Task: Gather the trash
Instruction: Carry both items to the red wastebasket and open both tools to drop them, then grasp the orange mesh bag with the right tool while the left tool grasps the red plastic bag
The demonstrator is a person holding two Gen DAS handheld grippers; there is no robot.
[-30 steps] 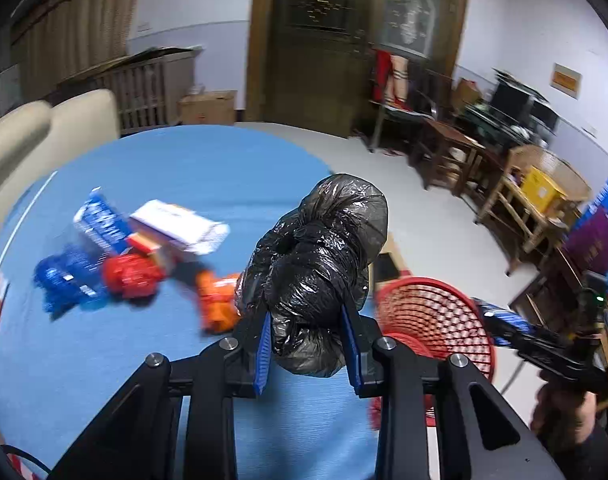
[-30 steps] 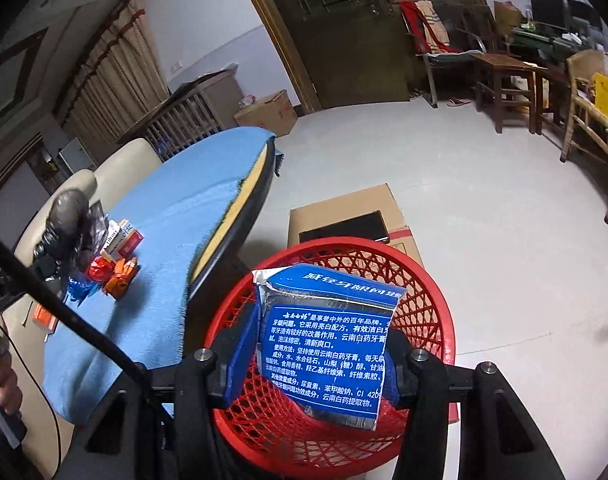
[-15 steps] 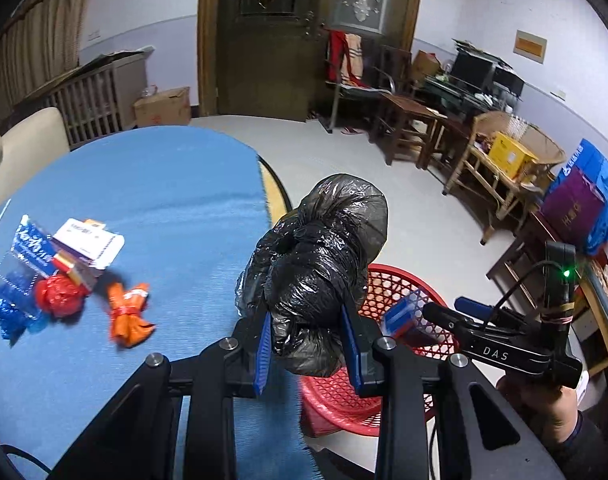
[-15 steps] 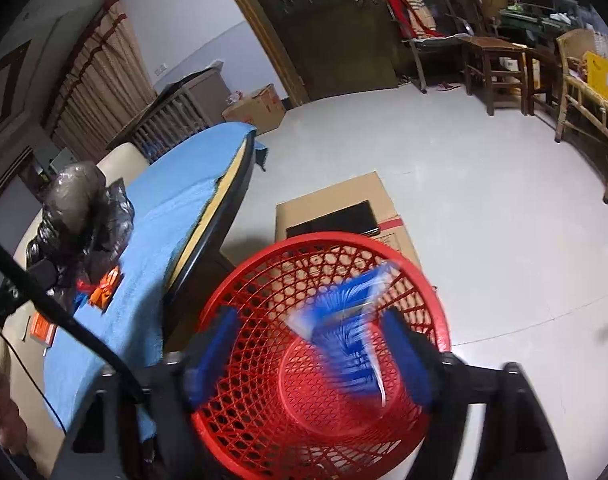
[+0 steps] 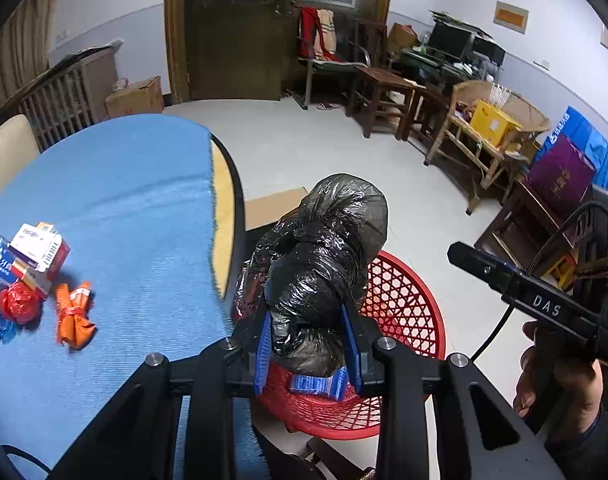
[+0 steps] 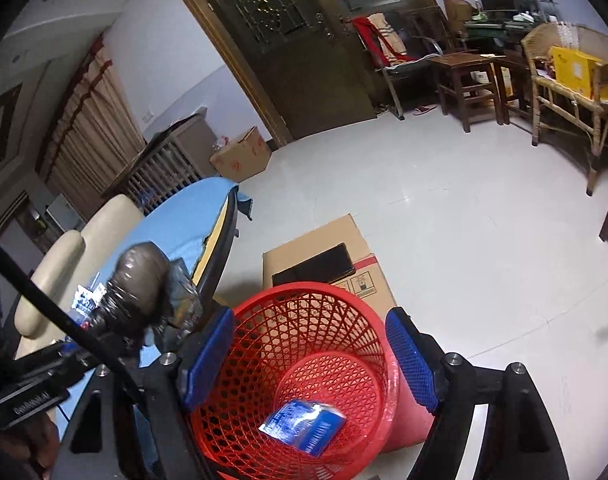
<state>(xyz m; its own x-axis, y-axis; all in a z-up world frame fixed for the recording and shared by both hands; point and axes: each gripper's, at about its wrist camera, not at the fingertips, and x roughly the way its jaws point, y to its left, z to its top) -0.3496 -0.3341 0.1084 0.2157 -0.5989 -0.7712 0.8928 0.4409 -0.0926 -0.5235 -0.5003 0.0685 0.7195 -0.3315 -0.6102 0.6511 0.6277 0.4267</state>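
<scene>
A black bag bundle (image 5: 324, 264) is held clamped in the left gripper (image 5: 309, 346) above the red basket (image 6: 304, 372), where the blue packet (image 6: 304, 428) lies below the emptied, parted right gripper (image 6: 310, 360); release over the rim is judged next.

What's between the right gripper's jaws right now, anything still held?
Nothing is held: in the right wrist view the right gripper has its jaws apart, with only the red basket below showing through and the blue packet lying on its bottom.
</scene>
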